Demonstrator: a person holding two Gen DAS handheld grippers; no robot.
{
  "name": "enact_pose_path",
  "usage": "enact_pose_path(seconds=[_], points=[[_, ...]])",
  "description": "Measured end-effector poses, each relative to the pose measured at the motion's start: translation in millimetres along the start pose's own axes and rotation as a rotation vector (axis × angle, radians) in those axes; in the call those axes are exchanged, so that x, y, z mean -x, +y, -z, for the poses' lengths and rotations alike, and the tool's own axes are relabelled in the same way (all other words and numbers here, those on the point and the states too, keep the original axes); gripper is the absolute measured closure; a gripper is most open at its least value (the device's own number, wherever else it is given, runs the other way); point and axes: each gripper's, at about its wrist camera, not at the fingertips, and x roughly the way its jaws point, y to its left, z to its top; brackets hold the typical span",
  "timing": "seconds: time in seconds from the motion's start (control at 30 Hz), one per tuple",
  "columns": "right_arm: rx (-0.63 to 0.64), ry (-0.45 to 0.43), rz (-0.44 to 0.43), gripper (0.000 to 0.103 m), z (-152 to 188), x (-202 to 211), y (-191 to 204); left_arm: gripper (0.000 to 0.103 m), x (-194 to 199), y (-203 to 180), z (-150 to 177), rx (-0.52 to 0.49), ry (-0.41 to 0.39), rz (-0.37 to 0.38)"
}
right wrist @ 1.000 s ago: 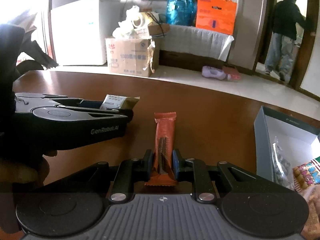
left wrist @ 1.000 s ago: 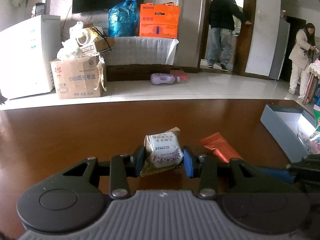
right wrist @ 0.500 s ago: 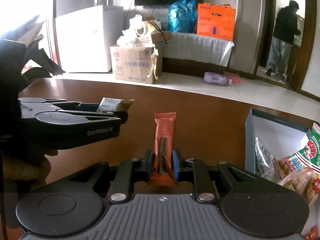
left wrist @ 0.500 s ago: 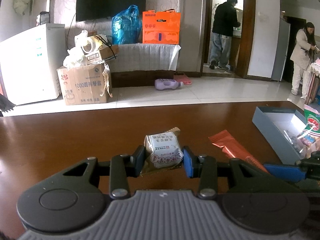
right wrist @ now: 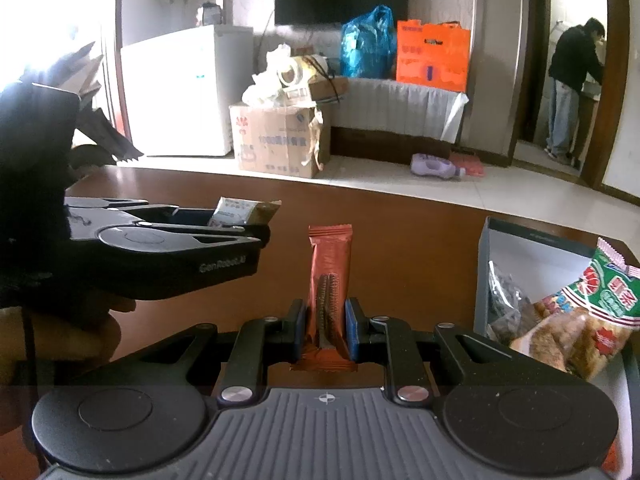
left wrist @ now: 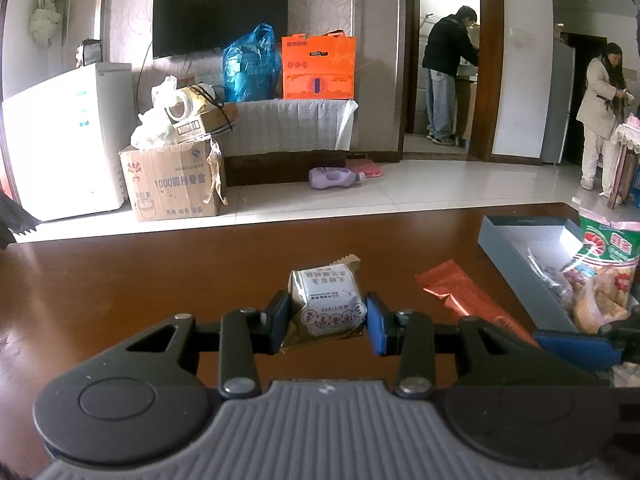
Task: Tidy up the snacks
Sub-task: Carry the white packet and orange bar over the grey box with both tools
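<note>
My left gripper (left wrist: 326, 320) is shut on a small white and gold snack packet (left wrist: 326, 302), held above the brown table (left wrist: 120, 280). The same packet (right wrist: 244, 212) shows at the tip of the left gripper (right wrist: 240, 222) in the right wrist view. My right gripper (right wrist: 326, 326) is shut on a long red wafer bar (right wrist: 329, 280) that stands upright between its pads. That bar (left wrist: 460, 294) also appears to the right in the left wrist view. A grey open box (left wrist: 520, 256) lies at the table's right with snack bags in it, among them a green and red bag (right wrist: 580, 312).
A bare hand (right wrist: 72, 328) holds the left gripper from below. Beyond the table's far edge are a cardboard carton (left wrist: 172, 184), a white appliance (left wrist: 60, 140) and a purple bottle (left wrist: 334, 178) on the tiled floor. Two people (left wrist: 448, 80) stand far off at the right.
Both grippers have risen and drawn back with their snacks, so more of the room shows. The grey box and its green and red bag have come further into view on the right.
</note>
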Motion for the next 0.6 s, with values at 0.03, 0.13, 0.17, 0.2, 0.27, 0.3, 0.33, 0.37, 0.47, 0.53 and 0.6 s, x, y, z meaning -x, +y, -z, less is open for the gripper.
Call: enact_pose_path(seconds=[0.03,0.13,0.17,0.2,0.27,0.3,0.33,0.37,0.47,0.53,0.6], points=[[0.000,-0.002,-0.001,0.081,1.6,4.3,-0.7,0.065,4.0,-1.6,0.7,-0.001,0.000,0.000],[0.000,-0.008,-0.001,0.081,5.8,15.4,-1.1,0.065,15.1,-7.2,3.8,-0.003,0.000,0.000],[-0.001,-0.008,-0.001,0.081,7.3,18.1,-0.5,0.065,15.0,-6.4,4.4,-0.003,0.000,0.000],[-0.002,-0.009,-0.001,0.081,8.3,20.8,-0.3,0.065,15.4,-6.4,4.3,-0.004,-0.001,-0.001],[-0.004,-0.010,-0.001,0.081,11.5,27.1,-0.2,0.065,19.2,-8.4,5.5,-0.006,0.000,0.003],[-0.005,-0.011,-0.001,0.081,12.8,30.2,-0.7,0.065,23.3,-10.7,6.3,-0.008,-0.002,0.002],[-0.006,-0.012,0.000,0.081,14.5,33.6,-1.5,0.065,28.4,-13.9,7.9,-0.011,-0.003,0.005],[-0.007,-0.013,0.001,0.081,14.5,35.7,-2.5,0.065,32.8,-16.8,9.3,-0.013,-0.003,0.007],[-0.012,-0.012,0.001,0.081,18.5,43.5,-4.9,0.065,44.8,-24.9,14.4,-0.017,-0.003,0.010],[-0.013,-0.012,0.001,0.081,19.4,47.8,-5.5,0.065,52.5,-31.4,17.7,-0.024,-0.003,0.010],[-0.012,-0.016,0.004,0.081,20.4,52.5,-6.7,0.065,58.3,-38.5,19.2,-0.030,-0.002,0.015]])
